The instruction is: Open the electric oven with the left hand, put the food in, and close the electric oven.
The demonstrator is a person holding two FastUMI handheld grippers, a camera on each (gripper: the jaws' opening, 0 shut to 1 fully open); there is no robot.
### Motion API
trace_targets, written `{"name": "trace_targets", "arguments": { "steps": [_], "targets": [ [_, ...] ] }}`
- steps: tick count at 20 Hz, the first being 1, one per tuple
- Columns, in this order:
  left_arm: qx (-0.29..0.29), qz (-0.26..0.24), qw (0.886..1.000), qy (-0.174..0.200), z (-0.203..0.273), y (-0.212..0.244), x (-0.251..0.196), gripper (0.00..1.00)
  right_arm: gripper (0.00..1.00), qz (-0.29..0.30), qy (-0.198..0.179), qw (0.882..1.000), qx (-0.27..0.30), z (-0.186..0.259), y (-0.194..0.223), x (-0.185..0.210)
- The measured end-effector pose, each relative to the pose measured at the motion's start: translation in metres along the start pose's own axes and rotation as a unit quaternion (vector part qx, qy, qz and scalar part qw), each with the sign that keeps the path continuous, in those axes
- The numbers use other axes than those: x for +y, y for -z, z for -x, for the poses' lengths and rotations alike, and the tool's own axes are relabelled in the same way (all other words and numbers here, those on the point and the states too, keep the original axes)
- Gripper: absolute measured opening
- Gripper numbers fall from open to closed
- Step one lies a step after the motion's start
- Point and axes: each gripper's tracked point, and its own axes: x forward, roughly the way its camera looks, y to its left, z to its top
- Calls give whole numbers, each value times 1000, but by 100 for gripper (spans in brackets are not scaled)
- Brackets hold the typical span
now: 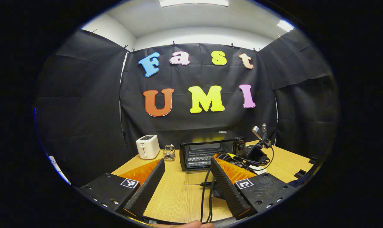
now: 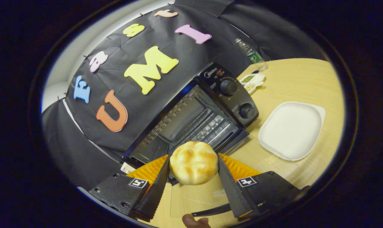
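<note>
The black electric oven (image 1: 208,150) stands at the back of the wooden table (image 1: 178,196), its glass door (image 1: 194,179) folded down flat and the wire rack (image 2: 207,122) showing inside. My left gripper (image 1: 187,161) hovers open in front of it, a short way back, with nothing between its fingers. In the right gripper view, my right gripper (image 2: 194,158) is shut on a round golden bun (image 2: 194,163). It holds the bun just above the lowered door, in front of the oven's opening (image 2: 191,120).
A white toaster (image 1: 148,146) and a small glass holder (image 1: 169,152) stand left of the oven. A black device with cables (image 1: 256,152) sits right of it. A white plate (image 2: 291,129), a small food tray (image 2: 253,80) and a bottle (image 2: 251,53) lie beyond the oven's knobs (image 2: 228,87).
</note>
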Motion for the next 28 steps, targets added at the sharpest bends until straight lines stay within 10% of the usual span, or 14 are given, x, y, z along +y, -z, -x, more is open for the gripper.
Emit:
{"name": "trace_targets", "arguments": {
  "steps": [13, 28],
  "targets": [
    [43, 21, 999, -13, -24, 32, 34, 95, 89, 128, -5, 990, -66, -112, -37, 25],
    [64, 29, 997, -25, -20, 50, 38, 96, 96, 204, -44, 975, -80, -119, -41, 46]
  ]
}}
